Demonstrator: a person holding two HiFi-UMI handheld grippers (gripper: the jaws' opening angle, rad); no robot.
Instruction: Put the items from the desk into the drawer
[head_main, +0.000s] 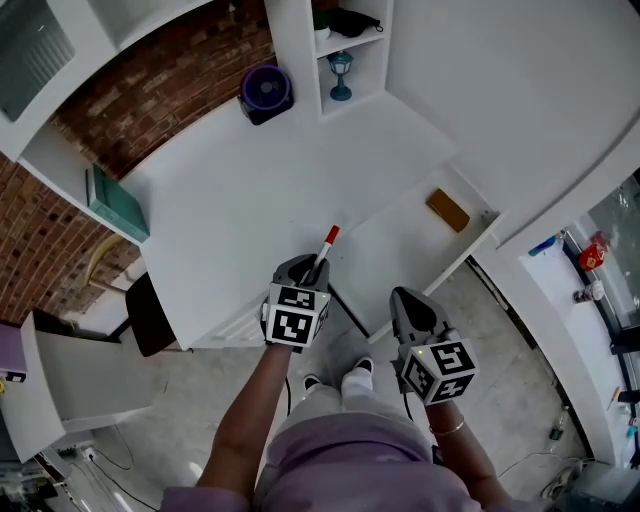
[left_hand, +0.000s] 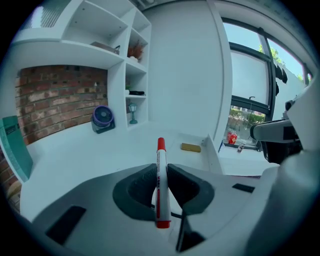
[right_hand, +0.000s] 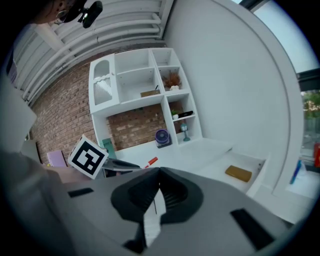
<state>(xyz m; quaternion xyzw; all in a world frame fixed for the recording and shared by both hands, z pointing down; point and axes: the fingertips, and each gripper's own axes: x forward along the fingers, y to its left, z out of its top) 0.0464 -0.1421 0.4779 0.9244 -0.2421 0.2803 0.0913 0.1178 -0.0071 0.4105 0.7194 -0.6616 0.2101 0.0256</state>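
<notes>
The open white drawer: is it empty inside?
No, in the head view a flat mustard-yellow block lies on the floor of the open white drawer.

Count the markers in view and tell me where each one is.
1: the marker is clamped in the left gripper, over the desk near the open drawer. Others could lie hidden.

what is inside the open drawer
A tan block lies in the drawer, near one end; the rest of its visible floor is bare. The right tongs cover part of its front edge.
</notes>
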